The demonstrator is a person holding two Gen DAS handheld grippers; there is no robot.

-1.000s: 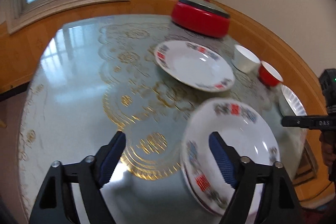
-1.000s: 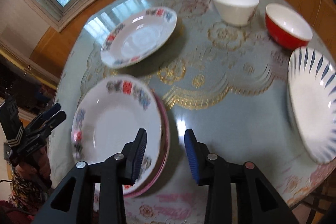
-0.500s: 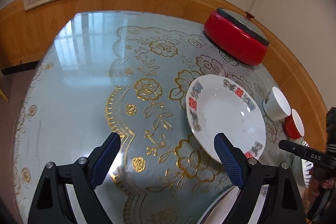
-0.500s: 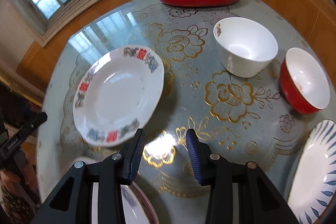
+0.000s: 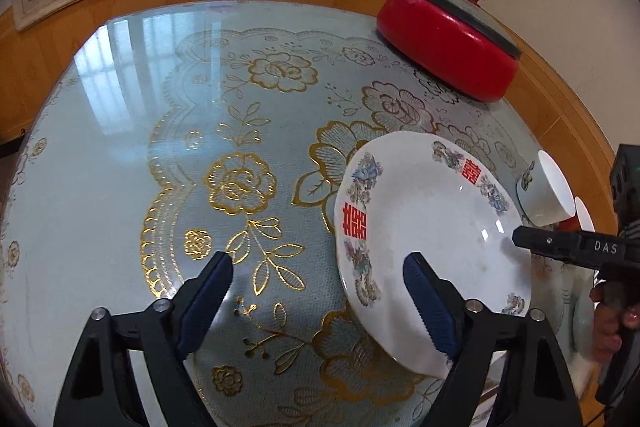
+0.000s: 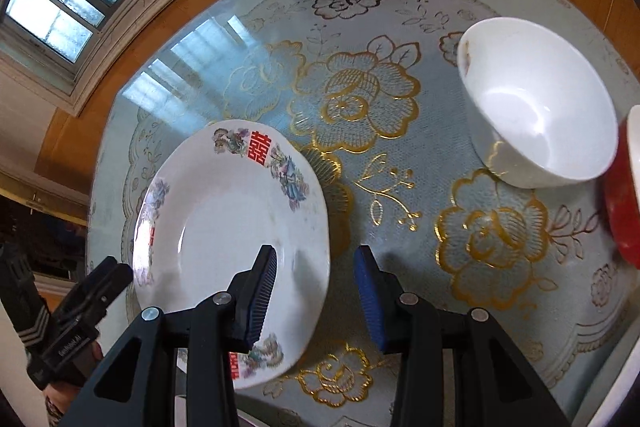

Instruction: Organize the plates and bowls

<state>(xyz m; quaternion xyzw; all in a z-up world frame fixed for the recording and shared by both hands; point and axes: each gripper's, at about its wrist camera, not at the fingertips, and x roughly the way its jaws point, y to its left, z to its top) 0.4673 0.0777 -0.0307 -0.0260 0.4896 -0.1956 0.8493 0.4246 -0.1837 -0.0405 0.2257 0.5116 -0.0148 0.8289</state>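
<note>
A big round table point(image 5: 120, 155) with a shiny blue cloth of gold flowers holds everything. A red round cooker with a grey lid point(image 5: 448, 43) sits at the far side. A white plate with red signs and flowers point(image 6: 224, 235) lies flat on the near left. A white bowl point(image 6: 540, 107) stands far right, just beside what may be a red bowl point(image 6: 620, 211). The left gripper point(image 5: 316, 291) is closing over the plate's left rim, its pads not touching it. The right gripper point(image 6: 316, 291) is part open over the right rim, holding nothing.

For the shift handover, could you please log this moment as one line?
left tongs: closing, nothing gripped | right tongs: part open, empty, straddling plate rim | floral plate: flat on table | white bowl: upright
</note>
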